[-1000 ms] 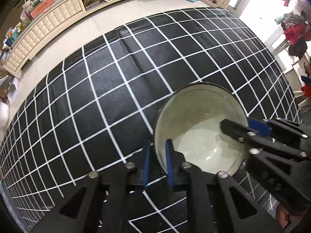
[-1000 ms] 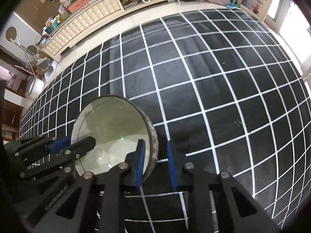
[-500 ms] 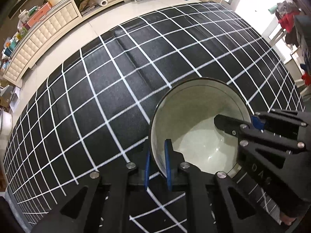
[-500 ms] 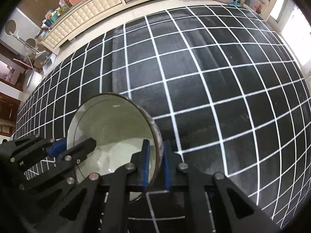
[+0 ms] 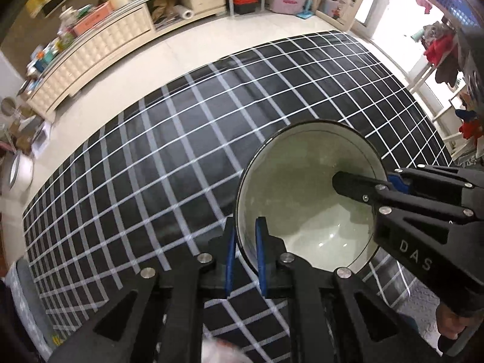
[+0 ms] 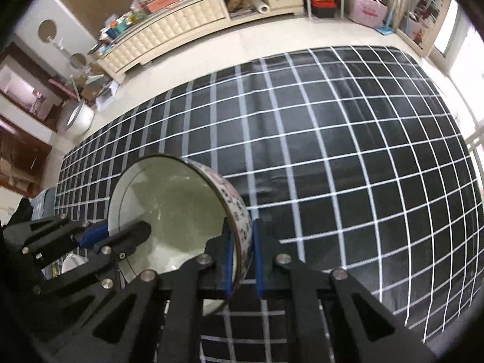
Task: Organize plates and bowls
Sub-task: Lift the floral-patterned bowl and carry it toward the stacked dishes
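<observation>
With your left gripper [image 5: 244,252] and right gripper [image 6: 242,260] each pinching opposite walls of the bowl [image 5: 305,199], carry it level over the grid mat [image 6: 332,157], hands matched.

Each wrist camera looked steeply down along its own fingers from close above, and both views shared the bowl [image 5: 305,208] and the gridded black cloth [image 6: 348,163].

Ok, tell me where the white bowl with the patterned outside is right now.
The white bowl with the patterned outside is held over the black grid-lined mat, its rim pinched on opposite sides by the left gripper and the right gripper.
</observation>
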Demonstrator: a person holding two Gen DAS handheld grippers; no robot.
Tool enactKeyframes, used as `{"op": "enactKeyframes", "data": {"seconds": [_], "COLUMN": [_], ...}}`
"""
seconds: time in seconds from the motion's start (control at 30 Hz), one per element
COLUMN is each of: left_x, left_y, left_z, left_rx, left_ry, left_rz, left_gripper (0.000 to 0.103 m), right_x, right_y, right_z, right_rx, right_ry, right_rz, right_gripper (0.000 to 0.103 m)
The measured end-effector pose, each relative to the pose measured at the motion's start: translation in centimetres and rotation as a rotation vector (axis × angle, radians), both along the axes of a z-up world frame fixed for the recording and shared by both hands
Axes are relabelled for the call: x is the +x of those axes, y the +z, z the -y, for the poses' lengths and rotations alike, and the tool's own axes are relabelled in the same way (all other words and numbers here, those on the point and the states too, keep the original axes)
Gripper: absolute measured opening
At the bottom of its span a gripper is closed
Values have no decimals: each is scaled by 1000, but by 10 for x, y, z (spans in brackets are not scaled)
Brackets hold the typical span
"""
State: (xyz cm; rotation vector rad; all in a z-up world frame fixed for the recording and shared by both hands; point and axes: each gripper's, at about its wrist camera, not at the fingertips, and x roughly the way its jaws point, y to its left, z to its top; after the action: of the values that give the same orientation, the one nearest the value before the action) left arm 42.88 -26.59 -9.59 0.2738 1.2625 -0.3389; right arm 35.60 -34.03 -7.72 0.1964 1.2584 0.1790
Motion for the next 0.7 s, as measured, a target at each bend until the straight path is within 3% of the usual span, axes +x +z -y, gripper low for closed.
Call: {"op": "enactKeyframes", "data": {"seconds": [0.33,0.7], "left_x": [-67,-125], "left_y": [36,31], "left_z": [-66,-128], "left_rx": [6,-1], "left_ry": [81,110], "left_rz": [47,46], "left_gripper": [11,11], "right_x": [-44,-88], "right_y": [24,12], "right_z": [-57,-116], "right_rx": [2,-19], "right_ry": [70,142], "right_rz": [28,7], "right_gripper": [14,14]}}
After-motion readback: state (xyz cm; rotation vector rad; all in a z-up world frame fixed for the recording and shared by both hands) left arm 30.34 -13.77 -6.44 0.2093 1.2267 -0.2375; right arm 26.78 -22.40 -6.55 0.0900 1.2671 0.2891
